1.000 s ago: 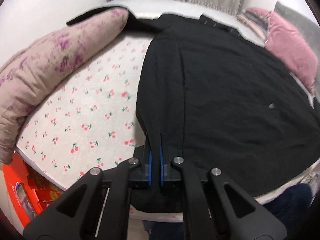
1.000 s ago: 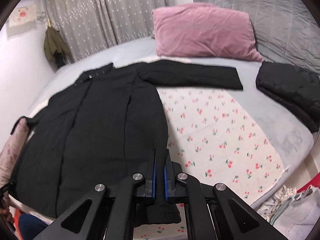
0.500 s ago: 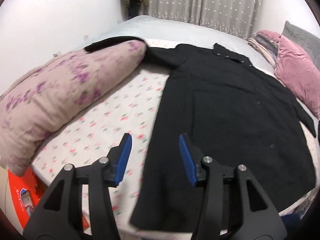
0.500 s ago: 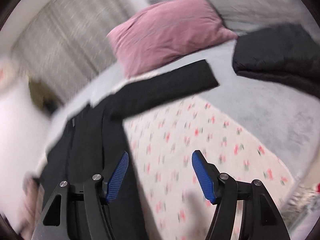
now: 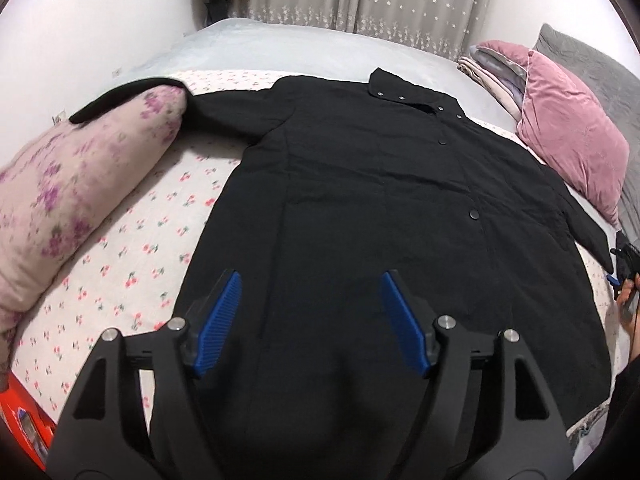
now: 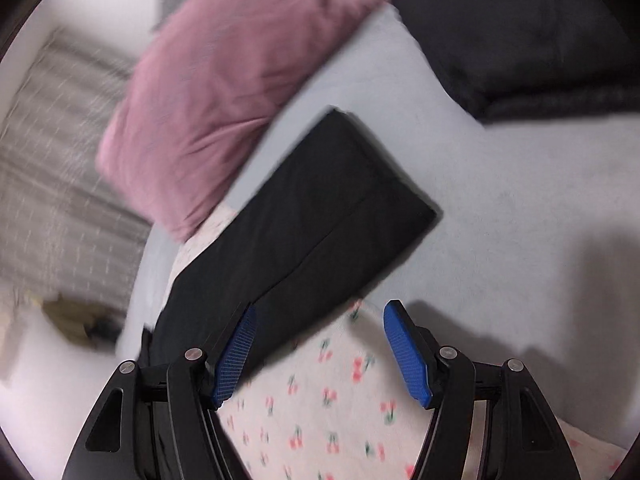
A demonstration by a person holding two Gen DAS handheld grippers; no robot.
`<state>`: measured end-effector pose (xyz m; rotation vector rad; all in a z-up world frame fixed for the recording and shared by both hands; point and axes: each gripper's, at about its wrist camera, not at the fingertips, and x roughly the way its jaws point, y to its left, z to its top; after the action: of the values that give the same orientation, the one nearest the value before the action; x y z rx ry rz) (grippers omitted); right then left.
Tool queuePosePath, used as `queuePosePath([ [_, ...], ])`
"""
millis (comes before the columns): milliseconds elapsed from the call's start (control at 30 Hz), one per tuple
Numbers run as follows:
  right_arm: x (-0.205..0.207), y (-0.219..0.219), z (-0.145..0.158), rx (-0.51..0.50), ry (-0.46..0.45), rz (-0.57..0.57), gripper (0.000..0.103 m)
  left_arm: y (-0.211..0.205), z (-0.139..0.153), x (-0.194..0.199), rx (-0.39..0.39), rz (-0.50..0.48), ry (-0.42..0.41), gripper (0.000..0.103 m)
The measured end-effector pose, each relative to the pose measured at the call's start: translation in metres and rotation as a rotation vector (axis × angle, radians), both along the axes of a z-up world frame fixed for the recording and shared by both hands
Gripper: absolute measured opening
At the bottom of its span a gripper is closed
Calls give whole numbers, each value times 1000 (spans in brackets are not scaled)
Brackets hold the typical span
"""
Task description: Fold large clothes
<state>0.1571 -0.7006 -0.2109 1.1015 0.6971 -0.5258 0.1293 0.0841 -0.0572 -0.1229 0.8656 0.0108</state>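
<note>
A long black coat (image 5: 372, 216) lies flat on the bed, collar far, hem near, both sleeves spread out. My left gripper (image 5: 310, 300) is open and empty, hovering over the coat's lower part. One sleeve (image 5: 132, 94) drapes over a floral pillow. In the right wrist view, the other sleeve (image 6: 304, 216) lies diagonally, cuff toward the upper right. My right gripper (image 6: 320, 326) is open and empty just above and near that sleeve. The right gripper also shows at the right edge of the left wrist view (image 5: 624, 268).
A floral pillow (image 5: 76, 196) lies on the left of the bed. A pink pillow (image 6: 224, 80) lies by the sleeve. A folded dark garment (image 6: 536, 44) lies at the far right. The cherry-print sheet (image 5: 132, 256) covers the bed. A red box (image 5: 24, 420) sits below the bed edge.
Both grippers let go of the coat's hem and opened. The left one rose over the coat; the right one swung toward the right sleeve.
</note>
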Motion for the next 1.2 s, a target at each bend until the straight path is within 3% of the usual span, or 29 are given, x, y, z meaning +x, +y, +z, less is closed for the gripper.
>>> queuePosePath([
  [133,14,-16,-10,-20,7,-84,54,-6,-5,7,-12,-16,23,73],
  [233,30,-18,-8,-83,74,-68,18,-7,-8,10,13,-17,31,73],
  [333,41,-21,1,-134,131,-47,8,-3,-11,12,28,-10,29,73],
  [467,54,-13,66,-416,146,-3,6,3,-17,18,11,7,55,73],
  [667,77,10,154,-703,151,43,5,-5,-20,25,4,-22,46,73],
  [767,88,29,168,-809,184,63,5,-9,-26,29,-1,-32,58,73],
  [867,100,29,144,-794,259,80,5,-9,-28,28,-14,-45,72,73],
  [1033,83,18,104,-654,286,28,5,10,-19,19,13,-22,46,73],
  [1100,82,24,109,-655,269,15,5,22,-17,17,-5,-3,39,73],
  [1200,94,58,149,-735,175,40,5,39,-10,12,-13,30,19,73],
])
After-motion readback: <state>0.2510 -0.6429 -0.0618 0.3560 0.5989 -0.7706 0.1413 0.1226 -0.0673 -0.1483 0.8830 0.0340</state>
